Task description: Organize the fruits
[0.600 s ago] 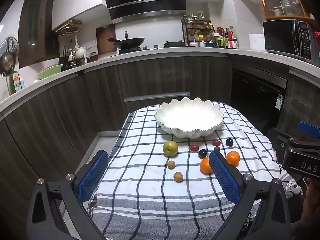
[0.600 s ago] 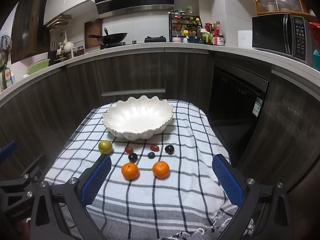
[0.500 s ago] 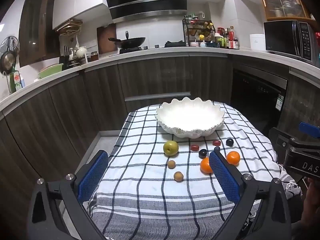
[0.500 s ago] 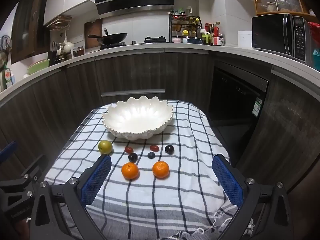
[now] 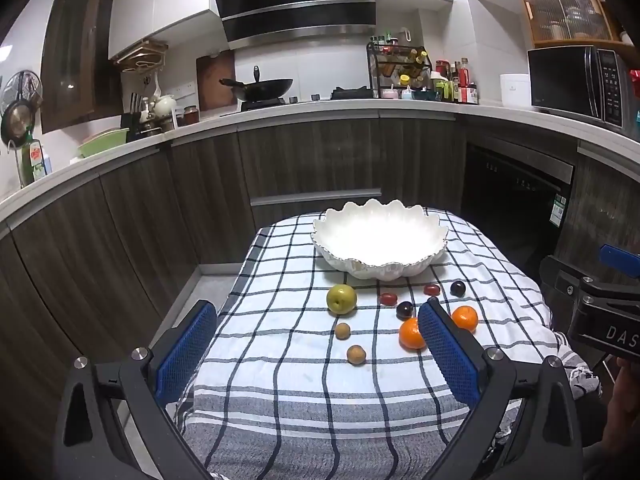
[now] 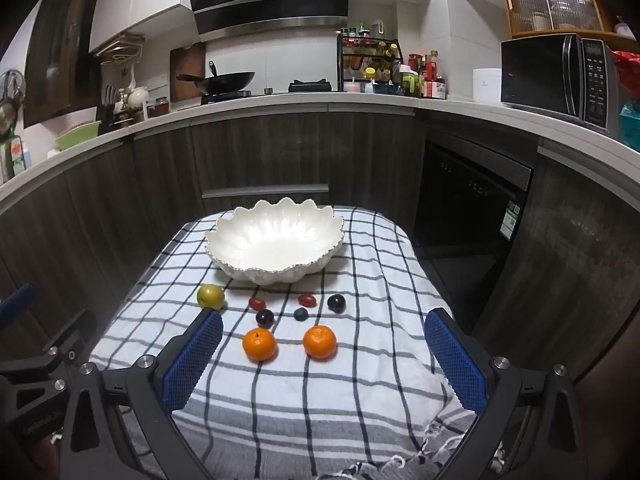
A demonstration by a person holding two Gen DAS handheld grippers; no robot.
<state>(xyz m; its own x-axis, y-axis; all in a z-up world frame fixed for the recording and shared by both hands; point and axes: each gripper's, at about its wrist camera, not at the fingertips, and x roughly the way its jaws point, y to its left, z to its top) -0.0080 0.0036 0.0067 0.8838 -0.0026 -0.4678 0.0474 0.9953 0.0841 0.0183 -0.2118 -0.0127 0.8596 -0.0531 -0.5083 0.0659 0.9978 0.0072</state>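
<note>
Fruits (image 6: 259, 344) lie loose before the empty white bowl (image 6: 276, 240); both grippers (image 5: 316, 344) (image 6: 322, 350) hover spread wide, holding nothing. Next probably comes one first pick.

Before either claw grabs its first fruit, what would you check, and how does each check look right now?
1. Left gripper jaws open, nothing held: ok.
2. Right gripper jaws open, nothing held: ok.
3. White scalloped bowl has room for fruit: ok.
4. Two oranges lie apart, each graspable: ok.
5. Green apple clear of the bowl: ok.
6. Checked cloth lying flat under the fruit: ok.
</note>
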